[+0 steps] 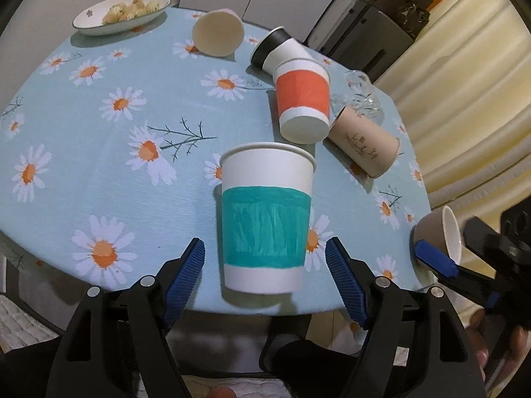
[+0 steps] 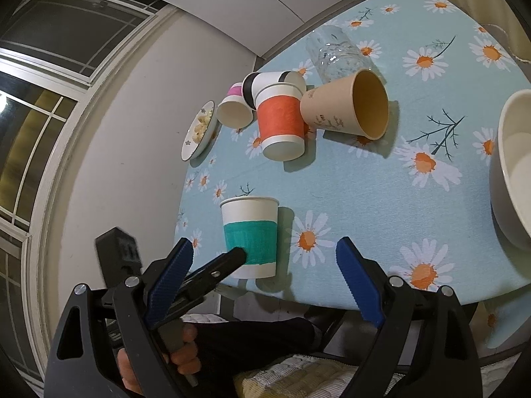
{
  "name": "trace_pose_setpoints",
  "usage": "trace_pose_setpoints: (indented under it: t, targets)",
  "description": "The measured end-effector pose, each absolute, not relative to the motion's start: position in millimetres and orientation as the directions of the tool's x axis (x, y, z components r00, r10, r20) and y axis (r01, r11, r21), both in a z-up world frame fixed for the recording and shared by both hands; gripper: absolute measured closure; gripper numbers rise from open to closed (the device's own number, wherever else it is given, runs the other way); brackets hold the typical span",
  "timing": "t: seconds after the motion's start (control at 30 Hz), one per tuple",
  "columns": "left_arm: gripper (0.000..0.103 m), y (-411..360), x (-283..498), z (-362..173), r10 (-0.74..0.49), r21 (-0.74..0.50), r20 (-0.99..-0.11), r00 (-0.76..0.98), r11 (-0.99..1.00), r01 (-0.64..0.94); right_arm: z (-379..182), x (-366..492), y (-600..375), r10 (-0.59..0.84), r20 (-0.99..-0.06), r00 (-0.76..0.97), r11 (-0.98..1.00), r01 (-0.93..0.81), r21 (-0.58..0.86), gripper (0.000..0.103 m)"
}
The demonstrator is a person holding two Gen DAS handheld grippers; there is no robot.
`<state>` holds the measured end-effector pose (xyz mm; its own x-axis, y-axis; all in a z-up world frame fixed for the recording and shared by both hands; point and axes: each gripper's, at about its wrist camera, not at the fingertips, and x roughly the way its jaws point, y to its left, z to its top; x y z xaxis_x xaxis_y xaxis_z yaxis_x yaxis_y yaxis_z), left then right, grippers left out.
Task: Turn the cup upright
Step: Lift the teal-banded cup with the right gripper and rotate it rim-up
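Observation:
A white paper cup with a teal band [image 1: 264, 219] stands upright near the table's front edge; it also shows in the right wrist view [image 2: 250, 237]. My left gripper [image 1: 265, 258] is open, its blue pads on either side of the cup without touching it. My right gripper [image 2: 264, 258] is open and empty, just right of that cup. An orange-banded cup [image 1: 303, 102] stands mouth down. A tan cup [image 1: 363, 144], a black-and-white cup [image 1: 278, 49] and a pink-bottomed cup [image 1: 217, 33] lie on their sides.
A plate of food [image 1: 121, 13] sits at the far left of the daisy tablecloth [image 1: 99, 165]. A clear glass [image 1: 363, 96] lies behind the tan cup. A grey bowl [image 2: 512, 172] sits at the right edge. The right gripper's finger [image 1: 434, 258] shows beside it.

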<state>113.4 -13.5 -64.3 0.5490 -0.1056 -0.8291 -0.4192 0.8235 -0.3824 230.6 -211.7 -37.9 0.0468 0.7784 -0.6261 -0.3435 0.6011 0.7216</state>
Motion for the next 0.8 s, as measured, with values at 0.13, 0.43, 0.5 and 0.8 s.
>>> trace_pose_setpoints:
  t: [0.13, 0.43, 0.5, 0.8]
  targets:
    - [0.03, -4.3, 96.3, -55.3, -0.122, -0.407, -0.812, 0.57, 0.818, -0.405, -42.4, 231.6, -204.7, 0.774, -0.633, 0.013, 0.6, -0.334, 0.727, 0.016]
    - [0.03, 20.2, 56.1, -41.8, -0.209, -0.508, -0.748, 0.629, 0.791, -0.342, -56.4, 235.6, -153.4, 0.725, -0.681, -0.107, 0.621, -0.328, 0.712, 0.016]
    - [0.03, 26.4, 46.9, -40.9, -0.222, -0.527, -0.734, 0.641, 0.782, -0.332, -59.5, 236.6, -138.5, 0.705, -0.698, -0.126, 0.632, -0.335, 0.699, 0.016]
    - [0.03, 51.1, 18.1, -40.4, -0.271, -0.577, -0.688, 0.673, 0.767, -0.281, -75.7, 239.2, -81.3, 0.569, -0.81, -0.14, 0.701, -0.433, 0.567, 0.017]
